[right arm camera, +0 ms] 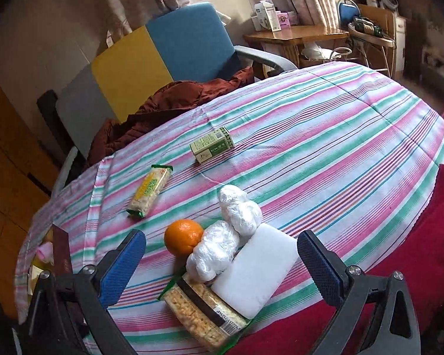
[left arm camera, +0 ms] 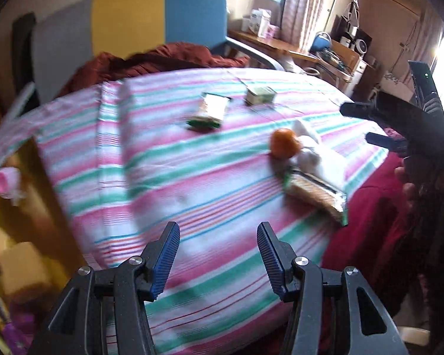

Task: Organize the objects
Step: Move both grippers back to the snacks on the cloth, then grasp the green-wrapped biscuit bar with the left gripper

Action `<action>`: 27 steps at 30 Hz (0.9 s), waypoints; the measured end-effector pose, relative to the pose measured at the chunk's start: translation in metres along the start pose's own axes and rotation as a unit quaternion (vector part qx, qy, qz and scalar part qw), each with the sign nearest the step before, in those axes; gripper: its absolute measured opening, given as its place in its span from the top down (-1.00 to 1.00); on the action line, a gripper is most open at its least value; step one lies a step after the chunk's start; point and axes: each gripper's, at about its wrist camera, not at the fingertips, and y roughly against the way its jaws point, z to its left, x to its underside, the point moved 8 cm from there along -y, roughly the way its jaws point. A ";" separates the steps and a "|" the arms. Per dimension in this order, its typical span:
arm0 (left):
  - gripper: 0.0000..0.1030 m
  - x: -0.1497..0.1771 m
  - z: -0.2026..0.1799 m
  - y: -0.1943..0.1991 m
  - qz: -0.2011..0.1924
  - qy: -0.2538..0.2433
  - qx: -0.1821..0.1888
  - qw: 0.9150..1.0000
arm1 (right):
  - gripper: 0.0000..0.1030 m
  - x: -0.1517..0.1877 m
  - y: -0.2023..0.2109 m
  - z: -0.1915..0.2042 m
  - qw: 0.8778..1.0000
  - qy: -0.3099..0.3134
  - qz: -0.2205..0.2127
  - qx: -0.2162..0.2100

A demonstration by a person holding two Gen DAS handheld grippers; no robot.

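Note:
On the striped sheet [right arm camera: 325, 136] lie an orange [right arm camera: 183, 236], two clear-wrapped white bundles [right arm camera: 239, 210], a white block [right arm camera: 256, 272], a long cracker pack [right arm camera: 204, 313], a second snack pack [right arm camera: 150, 190] and a small green box [right arm camera: 212, 145]. My right gripper [right arm camera: 220, 269] stands open just above the near cluster, its fingers either side of the white block and bundles. In the blurred left wrist view, my left gripper [left arm camera: 218, 259] is open over bare sheet, with the orange [left arm camera: 284, 143] and cracker pack [left arm camera: 316, 196] ahead to the right. The right gripper [left arm camera: 358, 124] shows there, held by a hand.
A blue, yellow and grey padded headboard [right arm camera: 151, 59] and a rust-brown blanket [right arm camera: 168, 103] lie behind the bed. A wooden table [right arm camera: 296, 35] with boxes stands by the window. A red cover [right arm camera: 414, 236] lies at the right. At the left is a yellow container [left arm camera: 20, 207] with small items.

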 end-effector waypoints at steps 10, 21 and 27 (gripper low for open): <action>-0.07 -0.010 -0.067 -0.066 0.083 0.039 0.083 0.992 | -0.99 -0.002 0.003 -0.006 0.992 -0.074 -0.008 -0.097; -0.09 -0.037 -0.092 -0.112 0.109 0.137 0.081 0.981 | -0.99 -0.006 0.004 -0.009 0.990 -0.085 -0.020 -0.112; -0.13 -0.043 -0.108 -0.125 0.079 0.036 0.033 0.996 | -0.99 -0.007 0.004 -0.012 0.988 -0.095 -0.021 -0.120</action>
